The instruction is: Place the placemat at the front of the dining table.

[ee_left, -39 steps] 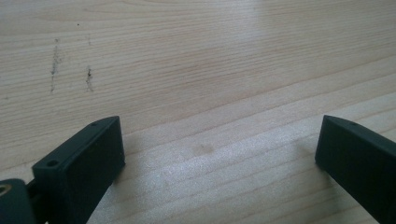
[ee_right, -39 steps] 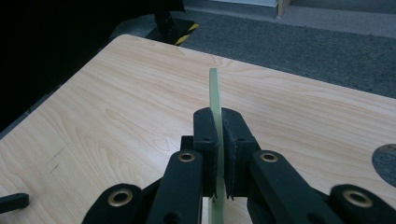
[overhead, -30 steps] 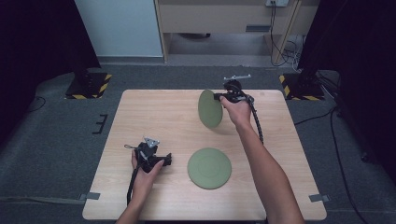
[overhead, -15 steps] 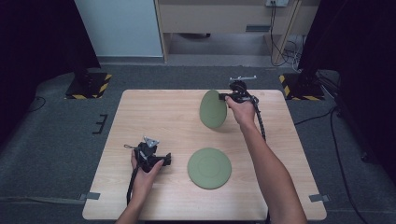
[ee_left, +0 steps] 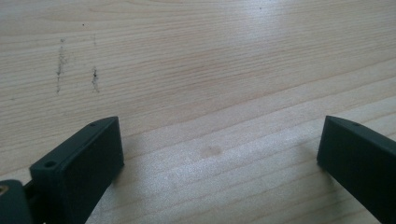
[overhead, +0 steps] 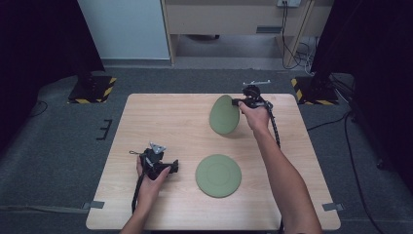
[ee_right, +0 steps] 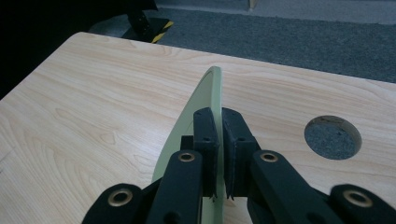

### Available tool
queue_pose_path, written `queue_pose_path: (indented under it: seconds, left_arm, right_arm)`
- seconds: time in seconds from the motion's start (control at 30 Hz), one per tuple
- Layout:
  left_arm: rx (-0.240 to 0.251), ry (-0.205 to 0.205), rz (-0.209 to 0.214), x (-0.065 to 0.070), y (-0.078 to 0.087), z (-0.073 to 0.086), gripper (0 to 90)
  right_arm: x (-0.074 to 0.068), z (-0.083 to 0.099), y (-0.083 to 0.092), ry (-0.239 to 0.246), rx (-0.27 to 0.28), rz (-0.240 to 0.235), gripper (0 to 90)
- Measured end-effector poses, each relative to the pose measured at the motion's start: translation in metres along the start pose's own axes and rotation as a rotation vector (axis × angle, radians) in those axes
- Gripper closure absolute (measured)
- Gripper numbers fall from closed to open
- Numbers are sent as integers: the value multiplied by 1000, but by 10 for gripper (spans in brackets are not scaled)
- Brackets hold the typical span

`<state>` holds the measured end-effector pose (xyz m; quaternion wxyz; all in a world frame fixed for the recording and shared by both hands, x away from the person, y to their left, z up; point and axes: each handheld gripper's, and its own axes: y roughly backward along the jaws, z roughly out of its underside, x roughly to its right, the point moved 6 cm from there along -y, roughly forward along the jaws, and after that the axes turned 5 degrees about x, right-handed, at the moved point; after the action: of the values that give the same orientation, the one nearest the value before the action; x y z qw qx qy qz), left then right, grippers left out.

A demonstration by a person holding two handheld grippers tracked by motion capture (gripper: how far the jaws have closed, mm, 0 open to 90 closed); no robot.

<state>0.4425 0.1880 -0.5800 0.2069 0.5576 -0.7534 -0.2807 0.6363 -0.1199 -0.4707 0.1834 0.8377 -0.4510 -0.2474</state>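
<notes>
High view shows the right gripper (overhead: 237, 103) clamped on one green plate (overhead: 224, 115), held on edge beyond the flat plate (overhead: 218, 175) on the tabletop (overhead: 160, 122); placement remains, with the left gripper (overhead: 171, 166) wide open and empty.

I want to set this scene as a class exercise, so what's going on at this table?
A person works at a wooden table with tongs in each hand. The right tongs are shut on the rim of a green plate, holding it on edge at the far side. A second green plate lies flat nearer the person. The left tongs are open over bare wood, holding nothing.
</notes>
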Motion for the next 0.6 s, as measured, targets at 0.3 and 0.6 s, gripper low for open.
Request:
queue_pose_path:
  seconds: [0.3,0.6]
  left_arm:
    - [0,-1,1,0,0,0,0]
    - [0,-1,0,0,0,0,0]
  right_arm:
    - [6,4,2,9,-13,30,858]
    - [11,8,5,21,-25,51,858]
